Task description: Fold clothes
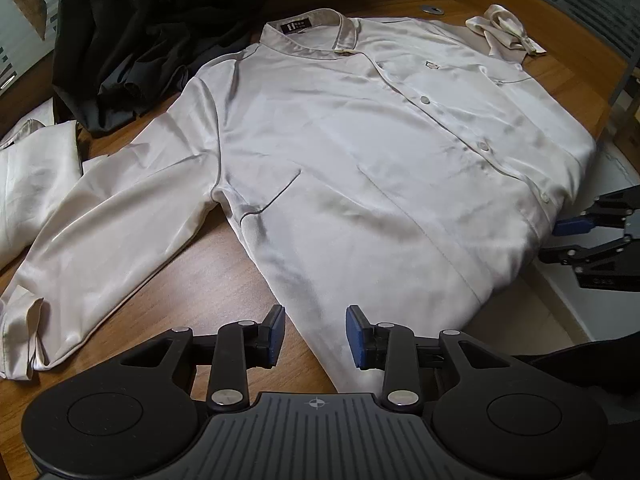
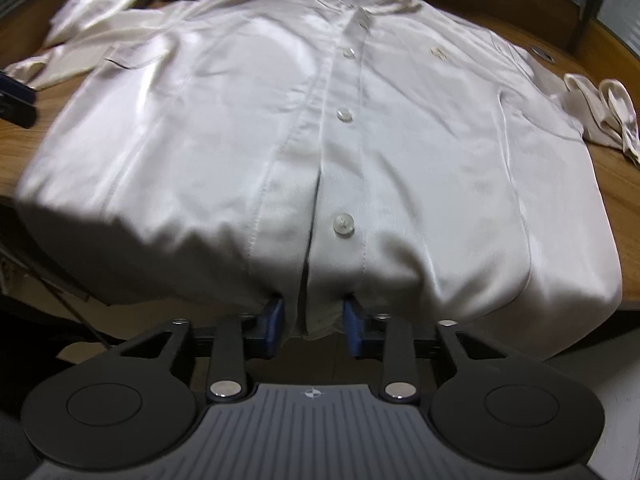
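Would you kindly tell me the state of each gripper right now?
Left gripper: open, holding nothing; fingers straddle the shirt hem.
Right gripper: fingers either side of the shirt's bottom front edge; cannot tell if gripped.

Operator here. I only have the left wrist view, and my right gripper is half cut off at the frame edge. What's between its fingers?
Observer: The bottom hem of the shirt, right at the button placket, sits between the fingers of the right gripper. I cannot tell whether they pinch it.
Operator: Is the front closed down there?
Observer: No. Below the lowest button the two front panels split apart, and the gap runs down to the hem.
Operator: Is that bit of hem lying on the table?
Observer: No. At the fingers it droops past the front edge of the table, off the wood.
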Tool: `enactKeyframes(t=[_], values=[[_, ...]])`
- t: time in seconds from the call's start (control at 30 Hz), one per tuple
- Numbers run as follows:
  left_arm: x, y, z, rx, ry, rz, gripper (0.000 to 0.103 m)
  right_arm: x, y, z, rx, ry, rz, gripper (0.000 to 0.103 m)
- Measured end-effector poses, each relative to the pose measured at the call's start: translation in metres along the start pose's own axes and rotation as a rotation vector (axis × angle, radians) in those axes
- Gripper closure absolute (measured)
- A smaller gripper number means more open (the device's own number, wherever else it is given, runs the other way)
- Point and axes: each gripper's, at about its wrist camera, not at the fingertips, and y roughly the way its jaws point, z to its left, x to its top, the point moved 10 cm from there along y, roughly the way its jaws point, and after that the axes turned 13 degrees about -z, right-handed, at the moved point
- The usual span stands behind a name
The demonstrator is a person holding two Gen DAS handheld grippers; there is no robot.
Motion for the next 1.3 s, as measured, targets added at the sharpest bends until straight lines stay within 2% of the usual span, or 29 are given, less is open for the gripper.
enactKeyframes(t=[0.03, 0.07, 0.13, 0.3, 0.53, 0.63, 0.77, 0.8, 0.83, 0.93, 1.03, 1.3], values=[[0.0, 0.0, 0.0, -0.002, 0.001, -0.001, 0.066, -0.002, 0.002, -0.001, -0.015, 0.0, 0.004, 0.085], [0.0, 0.001, 0.0, -0.004, 0.002, -0.001, 0.066, -0.003, 0.003, -0.002, -0.028, 0.001, 0.006, 0.088], [-0.001, 0.001, -0.001, -0.008, 0.001, -0.002, 0.066, -0.003, 0.0, -0.004, -0.046, 0.009, -0.002, 0.102], [-0.002, 0.005, 0.001, -0.021, -0.02, -0.004, 0.066, 0.005, -0.022, -0.002, -0.052, 0.007, -0.001, 0.103], [0.002, 0.012, -0.007, -0.071, -0.053, -0.015, 0.066, 0.031, -0.064, 0.017, -0.01, 0.009, 0.065, 0.103], [0.006, 0.016, -0.013, -0.093, -0.062, -0.02, 0.066, 0.036, -0.063, 0.025, 0.003, 0.004, 0.102, 0.103], [0.013, 0.019, -0.02, -0.112, -0.071, -0.027, 0.065, 0.027, -0.048, 0.03, 0.026, -0.027, 0.171, 0.1], [0.015, 0.02, -0.021, -0.115, -0.071, -0.028, 0.064, 0.027, -0.048, 0.03, 0.029, -0.033, 0.172, 0.099], [0.017, 0.02, -0.022, -0.115, -0.07, -0.029, 0.064, 0.029, -0.049, 0.028, 0.029, -0.037, 0.169, 0.093], [0.027, 0.02, -0.023, -0.109, -0.065, -0.043, 0.061, 0.046, -0.059, 0.01, 0.011, -0.02, 0.133, 0.086], [0.04, 0.023, -0.021, -0.086, -0.071, -0.043, 0.061, 0.063, -0.069, -0.025, -0.031, 0.027, 0.102, 0.084], [0.088, 0.041, -0.021, -0.028, -0.129, -0.058, 0.057, 0.107, -0.069, -0.172, -0.187, 0.091, 0.011, 0.071]])
